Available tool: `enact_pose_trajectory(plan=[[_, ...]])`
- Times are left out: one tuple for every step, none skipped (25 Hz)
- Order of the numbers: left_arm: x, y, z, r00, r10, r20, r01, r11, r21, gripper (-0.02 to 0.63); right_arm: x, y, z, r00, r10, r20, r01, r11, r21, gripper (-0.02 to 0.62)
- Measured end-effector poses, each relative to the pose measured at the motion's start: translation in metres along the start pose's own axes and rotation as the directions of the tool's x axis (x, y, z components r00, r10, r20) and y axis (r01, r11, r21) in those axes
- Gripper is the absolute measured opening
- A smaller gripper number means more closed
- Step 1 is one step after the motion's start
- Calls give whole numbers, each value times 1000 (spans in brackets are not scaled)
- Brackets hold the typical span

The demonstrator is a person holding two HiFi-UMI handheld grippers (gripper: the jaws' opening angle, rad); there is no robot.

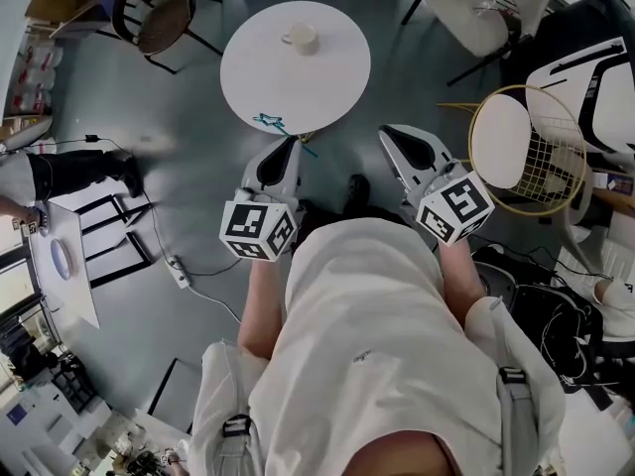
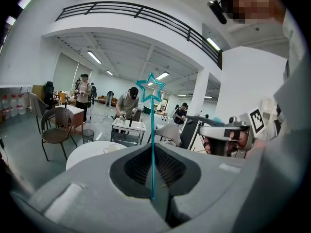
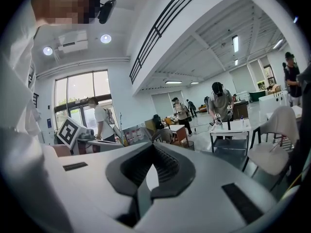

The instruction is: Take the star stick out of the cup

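Observation:
The star stick is a thin teal rod topped by an outlined teal star. My left gripper is shut on its lower end, and the stick stands straight up from the closed jaws in the left gripper view. The star hangs over the near edge of the round white table. A white cup stands on the far part of that table, apart from the stick; it also shows low in the left gripper view as the cup. My right gripper is shut with nothing in it, beside the table's near right edge.
A wire chair with a round white seat stands right of my right gripper. A brown chair is at the far left and a white chair at the far right. A power strip and cable lie on the floor at left. Several people work at distant tables.

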State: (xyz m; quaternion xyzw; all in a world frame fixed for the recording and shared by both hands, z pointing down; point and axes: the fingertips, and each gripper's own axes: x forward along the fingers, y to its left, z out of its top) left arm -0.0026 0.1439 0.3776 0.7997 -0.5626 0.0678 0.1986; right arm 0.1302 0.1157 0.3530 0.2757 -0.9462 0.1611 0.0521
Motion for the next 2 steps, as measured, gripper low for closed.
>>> enact_pose_trajectory(plan=[[0, -2, -1, 1000, -1, -1, 1, 1000, 2, 25, -2, -1, 0, 1000, -4, 2, 4, 1000, 1, 6], [1, -3, -1, 1000, -2, -2, 2, 1000, 4, 25, -3, -2, 0, 1000, -7, 5, 7, 1000, 1, 6]])
